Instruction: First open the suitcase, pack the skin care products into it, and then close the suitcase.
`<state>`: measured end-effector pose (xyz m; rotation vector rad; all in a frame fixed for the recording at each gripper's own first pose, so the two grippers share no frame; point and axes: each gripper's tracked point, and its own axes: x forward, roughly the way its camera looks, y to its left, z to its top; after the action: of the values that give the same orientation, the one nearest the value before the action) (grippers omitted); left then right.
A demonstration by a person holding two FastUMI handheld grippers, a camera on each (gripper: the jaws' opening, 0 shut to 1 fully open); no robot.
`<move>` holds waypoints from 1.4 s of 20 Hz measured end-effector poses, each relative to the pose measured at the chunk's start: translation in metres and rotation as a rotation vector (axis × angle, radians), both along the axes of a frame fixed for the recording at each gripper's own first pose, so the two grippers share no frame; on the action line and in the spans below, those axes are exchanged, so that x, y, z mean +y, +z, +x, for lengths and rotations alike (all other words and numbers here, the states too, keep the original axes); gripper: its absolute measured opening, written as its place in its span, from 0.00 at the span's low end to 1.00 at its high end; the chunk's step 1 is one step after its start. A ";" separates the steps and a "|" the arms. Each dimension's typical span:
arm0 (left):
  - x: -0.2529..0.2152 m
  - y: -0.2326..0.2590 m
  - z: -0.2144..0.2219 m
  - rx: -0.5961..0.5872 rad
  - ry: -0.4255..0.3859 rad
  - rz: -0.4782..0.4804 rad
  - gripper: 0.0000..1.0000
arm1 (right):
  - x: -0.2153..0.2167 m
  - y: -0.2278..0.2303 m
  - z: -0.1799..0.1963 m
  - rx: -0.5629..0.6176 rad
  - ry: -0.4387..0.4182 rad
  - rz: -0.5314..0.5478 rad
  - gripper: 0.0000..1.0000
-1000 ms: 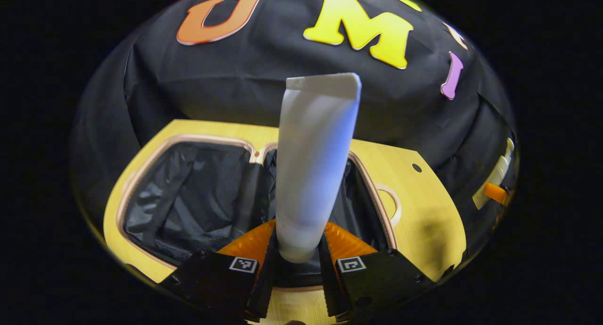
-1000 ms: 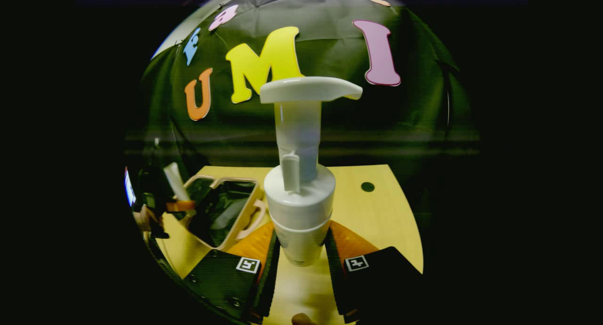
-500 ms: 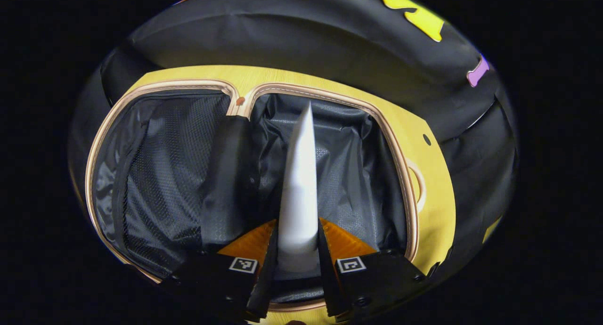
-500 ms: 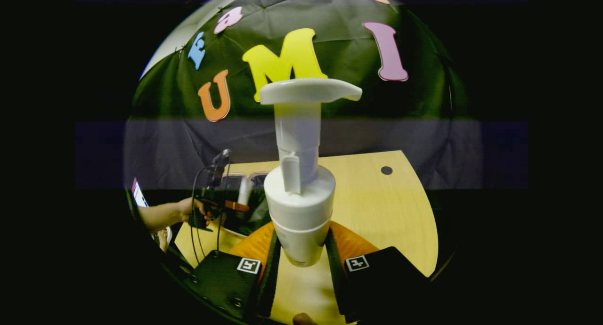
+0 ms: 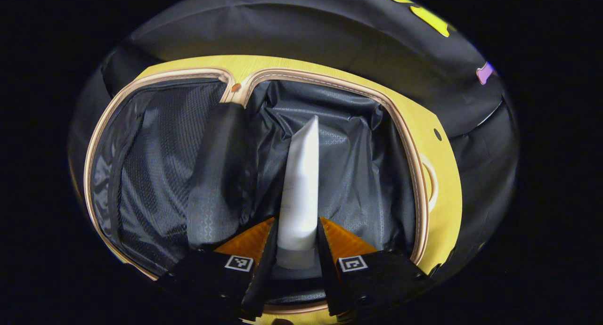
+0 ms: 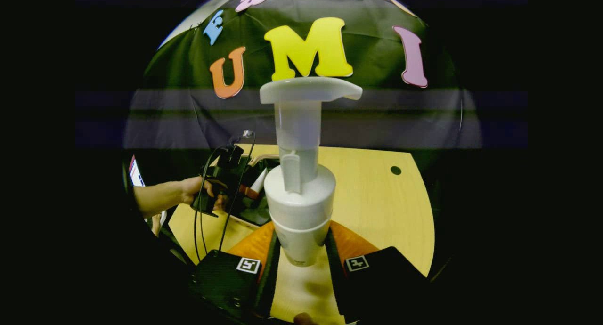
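Gripping a white tube [image 5: 301, 193] in my left gripper [image 5: 295, 264], both fingers pressed on its lower end, I hold it over the right half of the open suitcase [image 5: 414, 141], which lies flat on the yellow table [image 6: 377, 193]. My right gripper [image 6: 301, 264] clamps a white pump bottle [image 6: 301, 202] upright above the table, beside the suitcase

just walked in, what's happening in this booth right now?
A person is packing skin care products into an open suitcase lying on a wooden table. The left gripper is shut on a white tube, pointing it down into the suitcase's dark lined right half. The right gripper is shut on a white pump bottle, upright above the table beside the suitcase. Nothing lies in the suitcase yet.
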<state>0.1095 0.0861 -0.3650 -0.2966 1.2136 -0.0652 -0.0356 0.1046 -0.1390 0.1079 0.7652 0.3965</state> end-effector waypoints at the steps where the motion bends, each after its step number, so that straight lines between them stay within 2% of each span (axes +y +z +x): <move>1: -0.002 0.004 -0.004 -0.001 0.018 -0.016 0.61 | 0.008 -0.001 0.004 0.009 0.012 0.000 0.48; 2: -0.003 0.010 -0.009 -0.010 0.026 -0.025 0.60 | 0.015 -0.002 0.009 0.013 0.027 -0.009 0.48; 6: 0.010 0.049 -0.029 -0.115 0.056 0.012 0.75 | 0.067 -0.016 0.036 0.077 0.117 -0.012 0.49; 9: 0.027 0.085 -0.059 -0.220 0.066 0.039 0.78 | 0.111 -0.037 0.055 0.174 0.164 0.018 0.48; 13: 0.057 0.111 -0.108 -0.289 0.120 0.082 0.82 | 0.160 -0.087 0.077 0.368 0.201 0.024 0.48; 14: 0.064 0.115 -0.122 -0.297 0.133 0.092 0.82 | 0.167 -0.102 0.084 0.422 0.194 0.020 0.46; 18: 0.087 0.114 -0.175 -0.274 0.218 0.066 0.82 | 0.172 -0.149 0.099 0.607 0.090 -0.016 0.48; 19: 0.092 0.112 -0.185 -0.264 0.243 0.061 0.82 | 0.172 -0.159 0.101 0.641 0.057 -0.029 0.46; 21: 0.098 0.112 -0.203 -0.238 0.282 0.041 0.82 | 0.178 -0.173 0.104 0.715 -0.014 -0.036 0.48; 24: 0.115 0.116 -0.211 -0.239 0.319 0.033 0.82 | 0.184 -0.191 0.113 0.788 -0.117 -0.070 0.46; 25: 0.120 0.119 -0.211 -0.250 0.328 0.035 0.82 | 0.182 -0.195 0.115 0.806 -0.149 -0.081 0.48; 28: 0.138 0.128 -0.213 -0.287 0.338 0.065 0.82 | 0.179 -0.200 0.113 0.820 -0.180 -0.127 0.48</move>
<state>-0.1037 0.2239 -0.2370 -0.4167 0.8675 0.2183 0.0774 0.2840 -0.3392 0.2246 1.5727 0.1160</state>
